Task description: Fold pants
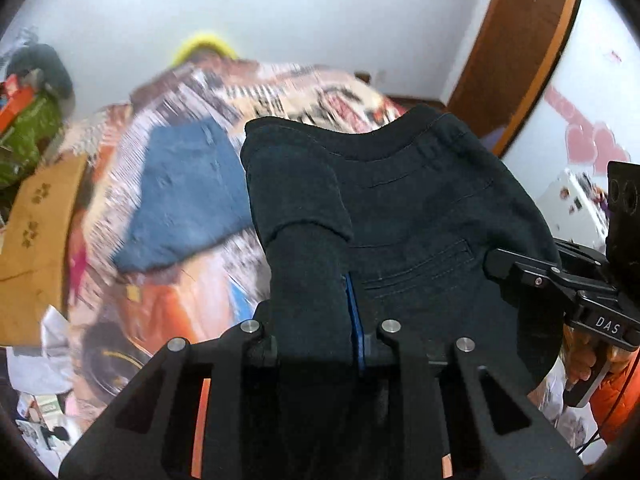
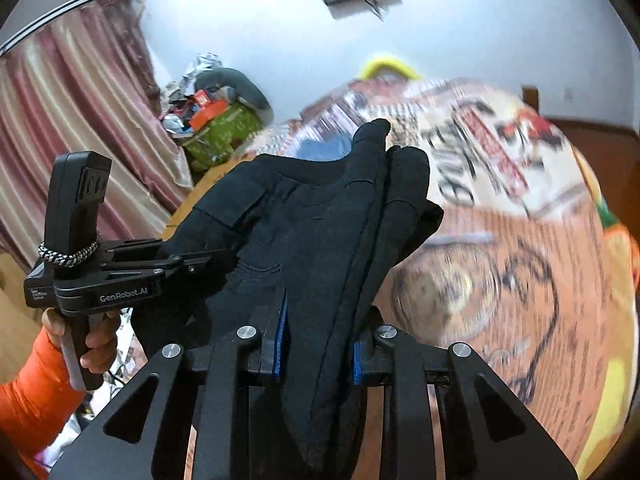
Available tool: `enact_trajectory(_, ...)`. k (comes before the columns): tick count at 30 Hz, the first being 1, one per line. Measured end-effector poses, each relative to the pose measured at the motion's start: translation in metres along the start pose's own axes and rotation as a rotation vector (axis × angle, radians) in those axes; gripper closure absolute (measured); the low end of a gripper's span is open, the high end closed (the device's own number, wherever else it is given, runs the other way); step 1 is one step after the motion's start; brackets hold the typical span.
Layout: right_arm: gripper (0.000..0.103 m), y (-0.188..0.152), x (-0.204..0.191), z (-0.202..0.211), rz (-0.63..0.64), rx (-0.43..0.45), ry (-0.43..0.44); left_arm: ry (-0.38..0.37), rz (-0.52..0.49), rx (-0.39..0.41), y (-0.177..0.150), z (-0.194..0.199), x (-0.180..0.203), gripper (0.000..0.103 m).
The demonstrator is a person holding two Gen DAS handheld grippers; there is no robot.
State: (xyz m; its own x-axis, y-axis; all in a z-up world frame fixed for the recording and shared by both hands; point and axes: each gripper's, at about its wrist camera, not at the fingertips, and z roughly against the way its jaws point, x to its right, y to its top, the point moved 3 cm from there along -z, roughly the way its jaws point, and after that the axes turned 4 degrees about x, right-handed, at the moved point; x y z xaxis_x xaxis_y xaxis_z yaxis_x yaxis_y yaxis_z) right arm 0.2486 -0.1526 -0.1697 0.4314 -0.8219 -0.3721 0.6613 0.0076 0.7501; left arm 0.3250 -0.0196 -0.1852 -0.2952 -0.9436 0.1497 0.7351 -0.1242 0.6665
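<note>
Black pants [image 1: 420, 200] hang between my two grippers, lifted above a bed. My left gripper [image 1: 316, 312] is shut on one bunched edge of the pants, and the cloth hides its fingertips. It also shows from the side in the right wrist view [image 2: 208, 262], clamped on the fabric. My right gripper [image 2: 320, 332] is shut on the other edge of the black pants [image 2: 304, 220], several layers thick between its blue pads. It also shows in the left wrist view [image 1: 504, 268] gripping the cloth at the right.
A printed bedspread [image 1: 192, 292] covers the bed below. Folded blue jeans [image 1: 192, 196] lie on it. A cardboard box [image 1: 36, 216] and a green bag of clutter [image 2: 224, 128] stand at the left. A wooden door frame [image 1: 516, 48] is at the right.
</note>
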Motion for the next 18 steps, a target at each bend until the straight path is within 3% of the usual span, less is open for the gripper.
enact_trajectory(8, 0.082, 0.061, -0.026, -0.031, 0.111, 0.059, 0.039, 0.09, 0.03, 0.145, 0.046, 0.026, -0.05, 0.079)
enact_trajectory(18, 0.082, 0.122, -0.039, -0.111, 0.166, 0.09, 0.076, 0.149, 0.108, 0.221, 0.092, 0.01, -0.128, 0.079)
